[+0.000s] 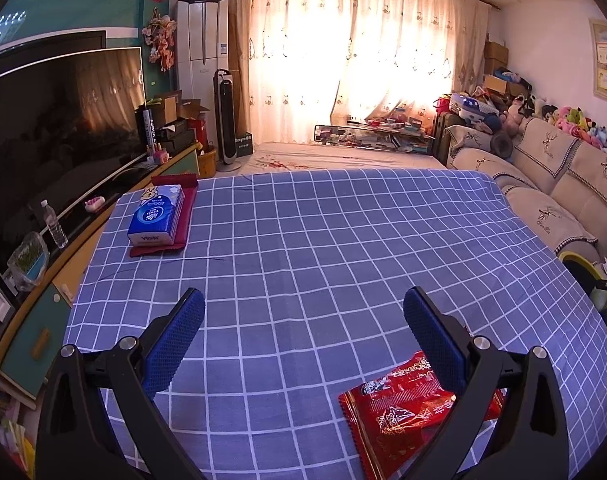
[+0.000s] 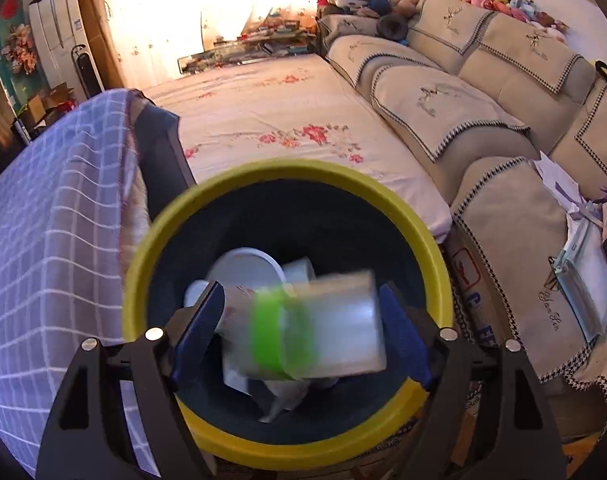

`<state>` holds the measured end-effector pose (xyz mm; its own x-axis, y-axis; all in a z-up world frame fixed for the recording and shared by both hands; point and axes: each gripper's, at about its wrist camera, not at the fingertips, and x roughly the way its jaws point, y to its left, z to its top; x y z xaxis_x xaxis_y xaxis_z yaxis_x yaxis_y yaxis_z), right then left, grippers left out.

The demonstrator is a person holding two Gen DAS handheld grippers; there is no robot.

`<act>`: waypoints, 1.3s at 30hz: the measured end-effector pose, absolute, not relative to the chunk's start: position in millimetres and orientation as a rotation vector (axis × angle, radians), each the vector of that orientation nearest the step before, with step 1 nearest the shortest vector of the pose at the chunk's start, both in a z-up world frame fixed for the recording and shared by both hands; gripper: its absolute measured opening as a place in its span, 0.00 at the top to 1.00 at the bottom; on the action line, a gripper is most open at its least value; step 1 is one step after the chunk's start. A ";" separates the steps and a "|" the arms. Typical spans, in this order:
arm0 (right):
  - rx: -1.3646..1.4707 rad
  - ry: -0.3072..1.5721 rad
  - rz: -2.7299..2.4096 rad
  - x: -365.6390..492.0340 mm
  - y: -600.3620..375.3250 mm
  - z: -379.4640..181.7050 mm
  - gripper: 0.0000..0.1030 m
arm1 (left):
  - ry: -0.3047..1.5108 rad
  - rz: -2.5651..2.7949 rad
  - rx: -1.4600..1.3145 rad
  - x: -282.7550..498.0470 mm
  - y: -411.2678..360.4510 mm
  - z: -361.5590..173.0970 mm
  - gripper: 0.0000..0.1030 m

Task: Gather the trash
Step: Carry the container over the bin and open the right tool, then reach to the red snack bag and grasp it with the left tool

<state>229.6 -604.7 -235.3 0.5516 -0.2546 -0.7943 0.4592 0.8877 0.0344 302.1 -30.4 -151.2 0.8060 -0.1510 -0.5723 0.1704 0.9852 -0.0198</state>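
My left gripper (image 1: 303,312) is open and empty above the blue checked tablecloth (image 1: 323,240). A red snack wrapper (image 1: 403,408) lies flat on the cloth by its right finger, partly hidden under it. My right gripper (image 2: 301,312) is open over a dark bin with a yellow rim (image 2: 287,170). A clear plastic bottle with a green label (image 2: 307,332) is motion-blurred between the fingers, apparently loose and falling into the bin. White cups and paper (image 2: 247,268) lie inside the bin. The bin's rim also shows at the table's right edge in the left wrist view (image 1: 575,258).
A blue tissue pack (image 1: 157,216) rests on a red cloth (image 1: 183,204) at the table's far left. A TV (image 1: 55,128) and cabinet with a water bottle (image 1: 54,224) stand left. A sofa (image 2: 483,92) stands right, and a floral-covered surface (image 2: 271,120) lies beyond the bin.
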 end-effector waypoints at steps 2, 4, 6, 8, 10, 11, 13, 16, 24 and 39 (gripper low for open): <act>0.238 0.860 -0.420 234.8 -593.7 -225.3 0.26 | 0.614 -0.178 0.026 303.5 -29.3 -151.7 0.05; 0.252 0.813 -0.396 243.4 -575.9 -208.8 0.26 | 0.619 -0.181 0.024 304.2 -29.4 -152.7 0.05; 0.289 0.745 -0.315 253.5 -554.4 -189.5 0.22 | 0.622 -0.184 0.027 304.8 -30.0 -153.4 0.05; 0.285 0.670 -0.239 266.2 -523.8 -169.3 0.20 | 0.621 -0.186 0.031 304.9 -30.6 -153.9 0.05; 0.279 0.607 -0.167 278.1 -496.5 -153.9 0.16 | 0.624 -0.192 0.034 305.1 -31.3 -154.8 0.05; 0.280 0.585 -0.131 284.8 -483.2 -148.9 0.16 | 0.628 -0.200 0.031 305.6 -31.4 -155.3 0.05; 0.279 0.554 -0.075 299.5 -457.6 -144.3 0.16 | 0.647 -0.232 0.002 306.6 -29.8 -156.5 0.05; 0.254 0.528 -0.032 311.8 -429.0 -150.7 0.16 | 0.701 -0.264 -0.036 310.3 -28.8 -161.6 0.05; 0.174 0.638 -0.017 326.8 -409.8 -172.7 0.16 | 0.804 -0.366 -0.039 292.9 -44.9 -169.3 0.05; 0.195 0.650 -0.010 327.9 -414.4 -175.7 0.16 | 0.966 -0.422 -0.174 287.8 -72.1 -192.6 0.05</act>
<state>327.9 -414.4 -175.7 0.7966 0.0516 -0.6023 0.0702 0.9817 0.1770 287.8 -72.1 -192.6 0.4951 -0.4224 -0.7592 0.2698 0.9054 -0.3278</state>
